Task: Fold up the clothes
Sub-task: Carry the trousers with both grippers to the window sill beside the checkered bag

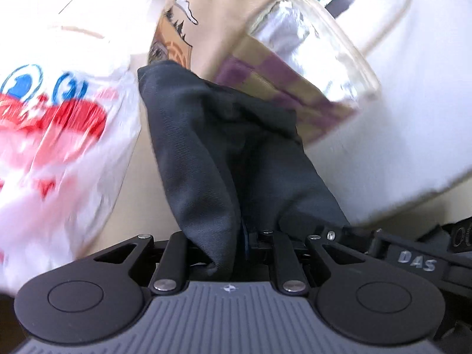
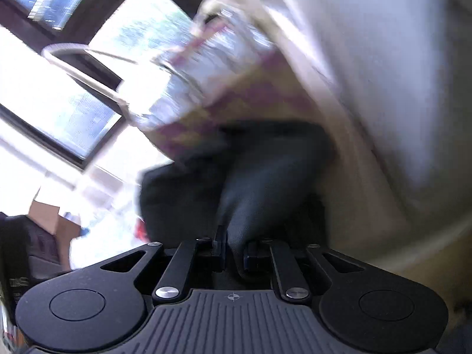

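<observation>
A dark grey garment (image 1: 224,153) hangs bunched and stretched away from my left gripper (image 1: 233,247), which is shut on its near edge. The cloth covers the fingertips there. In the right wrist view the same dark grey garment (image 2: 253,183) rises blurred from my right gripper (image 2: 234,250), whose two fingers are shut on a fold of it. The far end of the garment rests against a bag in both views.
A beige tote bag (image 1: 224,20) with a checked purple lining and silver insert stands behind the garment. A white plastic bag (image 1: 56,124) with red and blue print lies left. White fabric (image 1: 413,103) fills the right. Windows (image 2: 67,94) and a cardboard box (image 2: 50,218) show in the right wrist view.
</observation>
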### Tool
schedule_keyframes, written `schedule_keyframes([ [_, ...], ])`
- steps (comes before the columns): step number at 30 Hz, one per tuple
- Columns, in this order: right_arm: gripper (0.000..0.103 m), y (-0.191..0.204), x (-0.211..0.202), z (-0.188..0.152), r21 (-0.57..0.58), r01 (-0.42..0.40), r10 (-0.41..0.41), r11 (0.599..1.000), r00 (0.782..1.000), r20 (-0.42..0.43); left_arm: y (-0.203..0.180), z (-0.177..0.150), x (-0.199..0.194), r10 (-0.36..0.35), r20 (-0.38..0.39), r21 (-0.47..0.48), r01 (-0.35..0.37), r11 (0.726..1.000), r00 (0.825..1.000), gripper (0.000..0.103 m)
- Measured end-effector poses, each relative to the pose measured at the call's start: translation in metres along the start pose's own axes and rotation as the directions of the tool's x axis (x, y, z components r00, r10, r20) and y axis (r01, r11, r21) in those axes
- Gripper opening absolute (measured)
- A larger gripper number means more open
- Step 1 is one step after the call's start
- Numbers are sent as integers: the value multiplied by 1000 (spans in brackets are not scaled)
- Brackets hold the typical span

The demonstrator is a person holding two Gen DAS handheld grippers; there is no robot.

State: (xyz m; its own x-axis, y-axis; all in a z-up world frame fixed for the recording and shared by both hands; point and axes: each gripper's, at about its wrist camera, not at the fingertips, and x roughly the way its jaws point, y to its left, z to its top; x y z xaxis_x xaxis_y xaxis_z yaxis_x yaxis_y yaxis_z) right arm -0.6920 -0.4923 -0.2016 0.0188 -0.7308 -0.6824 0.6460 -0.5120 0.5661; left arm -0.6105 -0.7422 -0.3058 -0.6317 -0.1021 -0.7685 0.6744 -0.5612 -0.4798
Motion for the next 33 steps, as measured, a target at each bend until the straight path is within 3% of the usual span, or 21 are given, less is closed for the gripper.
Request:
schedule_keyframes([
  [3, 9, 21, 17, 14, -81, 28, -26, 996, 999, 24, 12, 18, 11, 3, 12, -62, -2, 998, 1000, 14],
  [8, 9, 13, 50, 31, -39, 77, -77, 996, 997, 17, 25, 35, 27, 20, 26, -126, -17, 992, 999, 14],
  [19, 9, -1, 84, 69, -43, 112, -110, 993, 993, 46, 37, 80, 60, -14, 75, -215, 30, 976, 997, 14],
  [27, 9, -1, 127, 115, -71, 109, -103, 992, 991, 84, 52, 145, 97, 6, 168, -260, 39, 965, 986, 13],
  [33, 9, 3, 163, 150, -95, 94, -83, 991, 991, 107, 65, 194, 117, 6, 186, -246, 41, 968, 983, 13],
])
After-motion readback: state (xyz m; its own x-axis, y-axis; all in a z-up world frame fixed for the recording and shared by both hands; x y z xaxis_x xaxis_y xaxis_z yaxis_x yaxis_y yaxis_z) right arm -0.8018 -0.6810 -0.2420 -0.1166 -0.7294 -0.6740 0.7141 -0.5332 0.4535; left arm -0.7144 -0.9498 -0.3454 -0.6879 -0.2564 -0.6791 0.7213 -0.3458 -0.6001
